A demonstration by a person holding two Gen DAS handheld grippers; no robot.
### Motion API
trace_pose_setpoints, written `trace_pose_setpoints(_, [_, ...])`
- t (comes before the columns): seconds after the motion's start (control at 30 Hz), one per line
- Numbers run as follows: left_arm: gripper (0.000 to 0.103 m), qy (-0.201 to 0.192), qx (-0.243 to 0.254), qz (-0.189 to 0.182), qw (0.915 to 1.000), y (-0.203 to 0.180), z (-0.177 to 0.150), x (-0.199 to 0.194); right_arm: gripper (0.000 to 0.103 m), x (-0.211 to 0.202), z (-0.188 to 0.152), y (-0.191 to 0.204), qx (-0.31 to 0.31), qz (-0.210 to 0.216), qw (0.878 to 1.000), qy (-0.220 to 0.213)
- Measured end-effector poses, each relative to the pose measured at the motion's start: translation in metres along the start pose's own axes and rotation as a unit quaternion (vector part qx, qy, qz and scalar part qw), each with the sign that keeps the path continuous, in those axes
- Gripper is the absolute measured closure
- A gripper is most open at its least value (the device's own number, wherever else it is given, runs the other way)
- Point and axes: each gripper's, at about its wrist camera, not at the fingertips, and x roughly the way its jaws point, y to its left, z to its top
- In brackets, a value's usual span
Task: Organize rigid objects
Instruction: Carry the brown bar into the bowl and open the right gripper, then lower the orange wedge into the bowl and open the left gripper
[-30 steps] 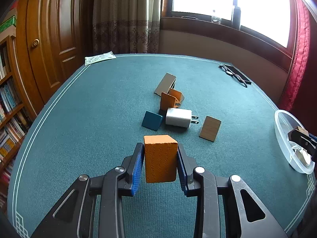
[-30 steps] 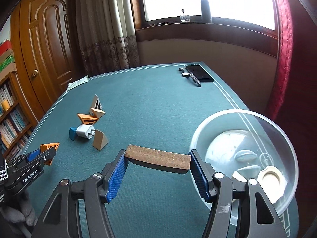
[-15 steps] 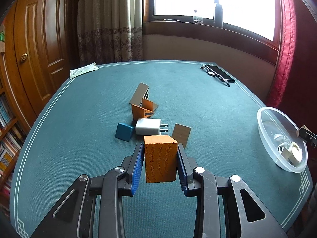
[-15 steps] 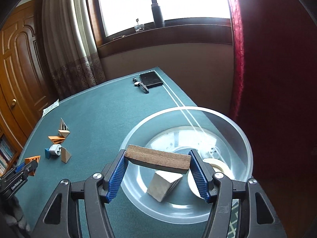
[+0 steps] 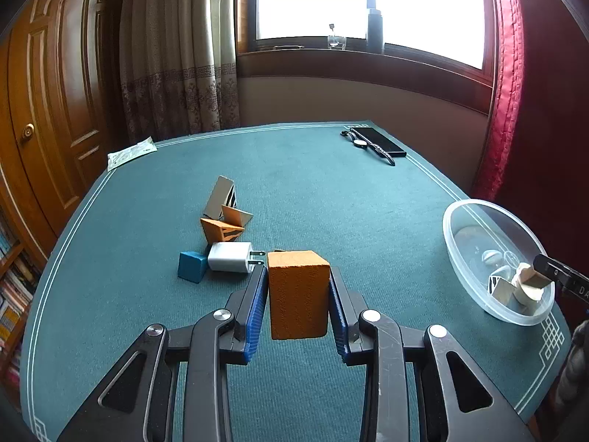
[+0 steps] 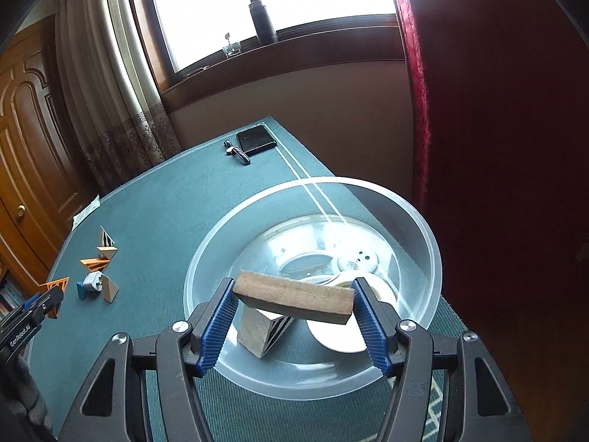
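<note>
A big table [image 5: 331, 191] with a green cloth top stands by a bright window with curtains. The left gripper [image 5: 297, 296] pinches a rough orange block [image 5: 297, 294] tight by its two flat sides, up off the cloth. Past its fingertips lie a white plug charger [image 5: 230, 261], a small blue block [image 5: 191, 266] and some wooden wedges [image 5: 224, 221]. The right gripper [image 6: 292, 304] has a flat brown wooden slab [image 6: 294, 296] between its blue pads [image 6: 217, 324], held by its short ends, and its jaws are opening. Just under and beyond those fingers sits a clear round plastic bowl [image 6: 423, 228] with a striped wooden wedge [image 6: 263, 331] already inside. Both blocks look hard and light, so they should not bend or squash. The rough sides should stop slipping. Flat opposite sides are the best place to hold. The slab will likely drop and clack, but it should not break.
</note>
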Motion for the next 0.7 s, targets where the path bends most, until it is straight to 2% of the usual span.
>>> trace_pose_setpoints(0.33, [0.07,-0.013,0.025,-0.028,0.9992,-0.029,0.013,-0.002,0.032,-0.004,0.002,-0.016,0.03,-0.016,0.999,-0.021])
trace_pose_setpoints(0.7, [0.07,0.014,0.071,-0.122,0.9899,-0.087,0.023,0.018,0.029,-0.008,0.003,-0.03,0.055,-0.044,0.997,-0.045])
